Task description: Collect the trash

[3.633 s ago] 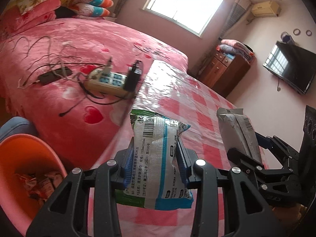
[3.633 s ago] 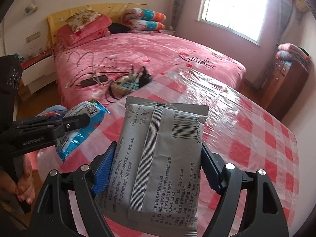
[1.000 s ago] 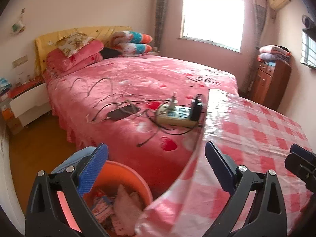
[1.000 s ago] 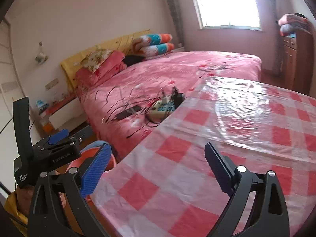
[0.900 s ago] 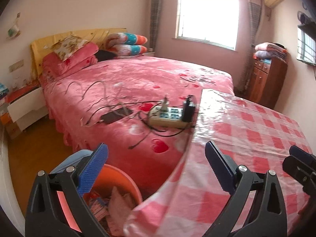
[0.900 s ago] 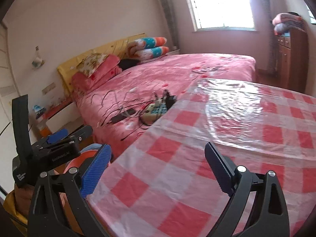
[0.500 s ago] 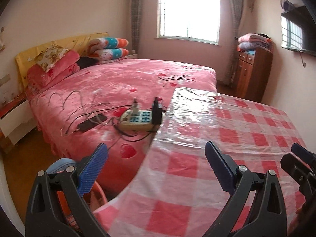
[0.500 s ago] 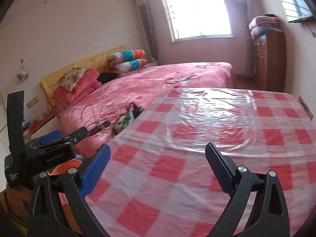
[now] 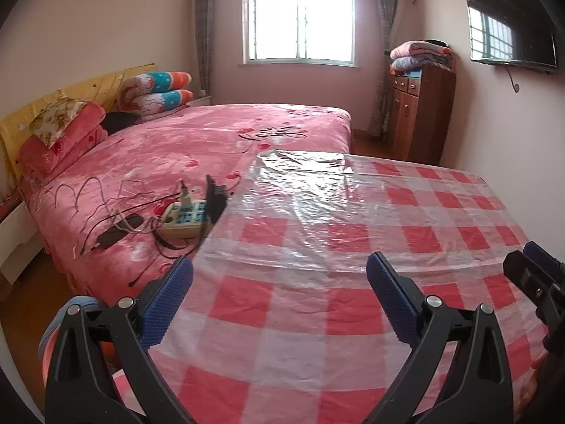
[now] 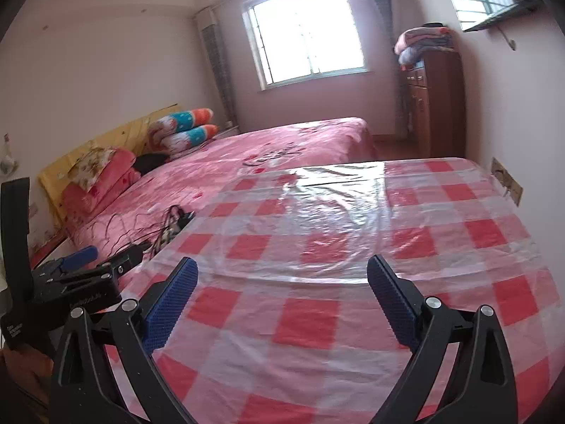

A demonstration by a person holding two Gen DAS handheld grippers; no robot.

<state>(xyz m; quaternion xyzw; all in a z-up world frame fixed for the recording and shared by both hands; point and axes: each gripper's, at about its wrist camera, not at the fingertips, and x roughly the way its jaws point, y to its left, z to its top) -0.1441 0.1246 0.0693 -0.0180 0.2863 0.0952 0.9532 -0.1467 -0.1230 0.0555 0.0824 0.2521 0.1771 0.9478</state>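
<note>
My left gripper is open and holds nothing; it hovers over the near edge of the table, which has a red-and-white checked cloth under clear plastic. My right gripper is open and holds nothing as well, above the same table. Each gripper shows in the other's view: the right gripper at the right edge, the left gripper at the left. The orange bin is only a sliver behind my left finger. No wrapper shows on the cloth.
A bed with a pink cover lies to the left of the table. On it are a power strip and tangled cables. A wooden cabinet stands at the far right and a TV hangs on the wall.
Both grippers held packets 3.6 s ago and are now open with nothing in them. Since a second ago both views swung from the bin to the table, and the bin slid almost out of sight.
</note>
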